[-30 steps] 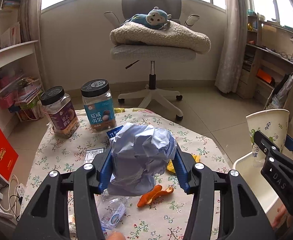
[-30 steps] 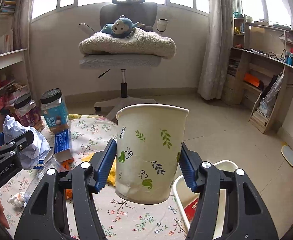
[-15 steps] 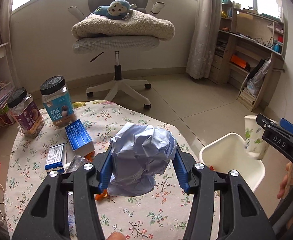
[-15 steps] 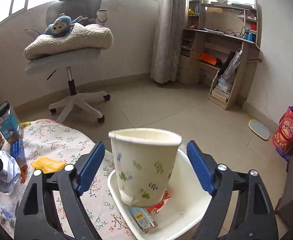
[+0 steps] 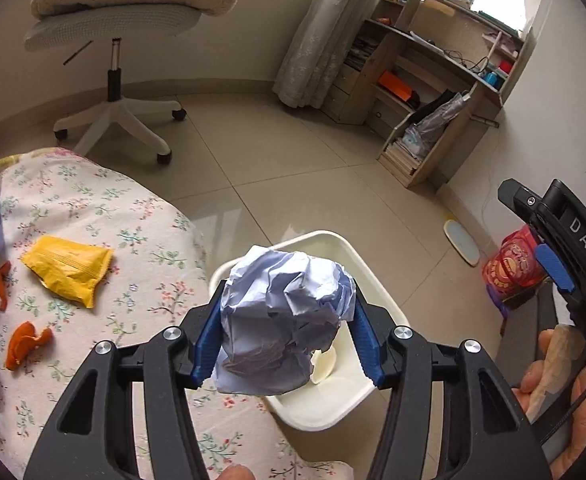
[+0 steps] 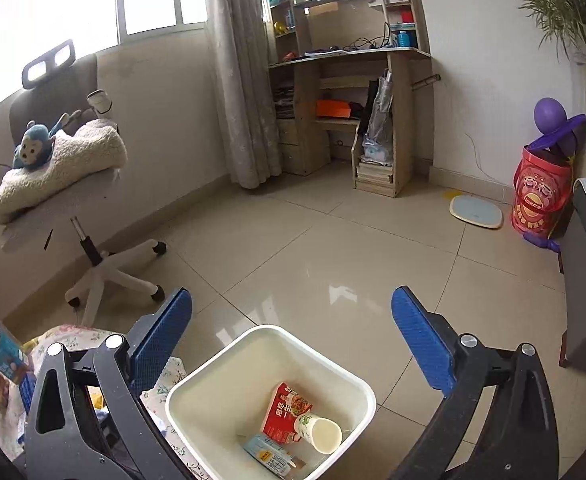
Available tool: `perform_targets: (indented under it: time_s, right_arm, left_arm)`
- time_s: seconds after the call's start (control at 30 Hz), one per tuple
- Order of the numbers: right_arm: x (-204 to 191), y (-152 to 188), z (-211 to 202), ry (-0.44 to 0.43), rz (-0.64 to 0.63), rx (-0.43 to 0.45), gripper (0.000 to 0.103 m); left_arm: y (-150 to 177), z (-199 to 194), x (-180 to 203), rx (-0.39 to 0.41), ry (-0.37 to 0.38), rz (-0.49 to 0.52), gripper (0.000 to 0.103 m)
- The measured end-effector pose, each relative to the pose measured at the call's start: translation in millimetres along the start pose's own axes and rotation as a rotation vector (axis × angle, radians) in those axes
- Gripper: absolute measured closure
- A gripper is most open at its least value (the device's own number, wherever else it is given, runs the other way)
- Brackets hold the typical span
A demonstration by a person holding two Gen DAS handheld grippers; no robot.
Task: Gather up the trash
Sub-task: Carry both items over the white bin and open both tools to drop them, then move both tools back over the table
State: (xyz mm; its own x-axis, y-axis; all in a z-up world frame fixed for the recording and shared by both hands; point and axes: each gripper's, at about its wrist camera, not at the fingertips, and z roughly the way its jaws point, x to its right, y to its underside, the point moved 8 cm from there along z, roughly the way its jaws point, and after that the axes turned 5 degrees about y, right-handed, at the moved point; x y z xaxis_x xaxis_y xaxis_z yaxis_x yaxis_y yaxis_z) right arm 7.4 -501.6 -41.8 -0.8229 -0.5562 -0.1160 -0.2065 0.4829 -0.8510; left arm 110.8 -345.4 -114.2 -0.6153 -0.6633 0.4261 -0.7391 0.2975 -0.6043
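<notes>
Two grippers work over the white bin: my right gripper, jaws just spread wide and empty, has dropped its paper cup inside; my left gripper, jaws easing apart, carries the crumpled paper above the rim for dropping.

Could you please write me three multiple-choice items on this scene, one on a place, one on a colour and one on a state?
1. Where is the paper cup?
A. On the chair
B. In the white bin
C. On the tablecloth

2. What colour is the snack packet on the tablecloth?
A. Green
B. Black
C. Yellow

3. How are the right hand-held gripper's jaws?
A. Wide open, nothing between them
B. Clamped on the cup
C. Clamped on the packet

Answers:
1. B: the paper cup lies on its side inside the white bin.
2. C: the snack packet on the tablecloth is yellow.
3. A: the right hand-held gripper has spread pads with only floor and bin between them.
</notes>
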Motion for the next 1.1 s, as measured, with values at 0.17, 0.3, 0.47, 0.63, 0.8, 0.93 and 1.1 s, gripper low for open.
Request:
perform_targets:
  time_s: [0.17,0.3,0.47,0.63,0.8,0.93,1.1]
  right_arm:
    - [7,-4,-5,0.010,0.020,0.022,0.007]
    - [-15,6,-9,-0.030,-0.035,0.013,0.007]
    - [-63,22,-25,-0.093,-0.130,0.021,0.007]
    - [-114,40,-49,-0.156,-0.214,0.049,0.007]
    - [-162,65,-68,-0.205,-0.314,0.064,0.007]
    - [-184,75,-77,-0.247,-0.328,0.057,0.007]
    - [-204,83,-86,-0.277,-0.346,0.061,0.007]
  left_arm:
    - [0,4,2,-0.024,0.018,-0.024,0.024]
    - [-9,-26,-23,0.038,-0.093,0.011,0.022]
    - [-25,-81,-64,0.170,-0.319,0.064,0.019]
    - [-35,-143,-102,0.328,-0.566,0.111,0.011]
    - [-32,-183,-139,0.421,-0.750,0.079,0.009]
    - [-27,-205,-158,0.431,-0.795,0.039,0.009]
    - [-20,-222,-169,0.441,-0.817,0.017,0.009]
